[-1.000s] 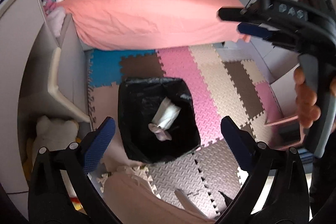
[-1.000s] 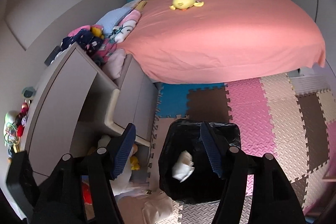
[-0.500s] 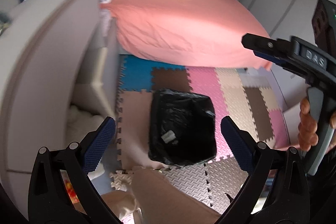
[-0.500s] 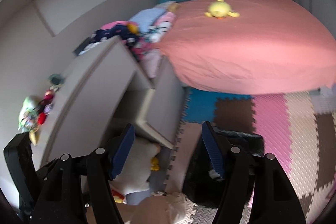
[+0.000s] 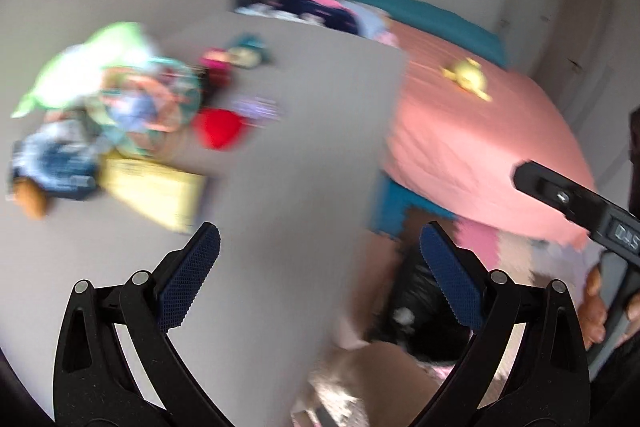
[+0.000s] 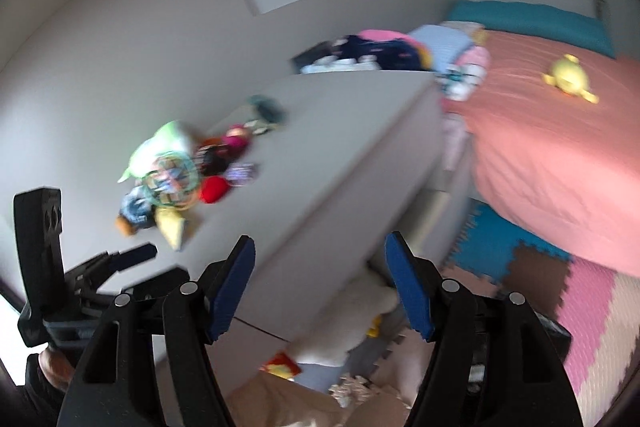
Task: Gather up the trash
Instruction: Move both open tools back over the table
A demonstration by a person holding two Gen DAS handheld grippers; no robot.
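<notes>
**Desk:** Left wrist view first. What does it show, and where is the trash?

**Photographer:** Motion-blurred frame of a bedroom. The left gripper [image 5: 320,247] hangs over the grey dresser top [image 5: 304,155], jaws spread wide with nothing between them. The black-lined bin [image 5: 420,311] sits on the floor mat, low and right of the jaws, with a white scrap of trash [image 5: 402,315] showing inside it. On the dresser, up and left of the jaws, lies a heap of toys [image 5: 132,103] and a yellow flat item [image 5: 154,193]; too blurred to say which of these, if any, is rubbish.

**Desk:** And the other hand?

**Photographer:** From the right wrist view, the right gripper [image 6: 320,283] is also parted wide and empty, pointed across the dresser's near edge. The same clutter lies up and left of its jaws, and the left gripper [image 6: 136,259] is seen between them, so the left hand looks nearer that pile.

**Desk:** Long axis of whatever comes next?

**Photographer:** Cannot tell; the blur hides it. My reading is that both hands are aimed level and forward at the dresser, hunting for another piece.

**Desk:** Anything else placing the scene?

**Photographer:** A pink-covered bed [image 6: 560,147] with a yellow plush toy [image 6: 568,79] on it.
</notes>
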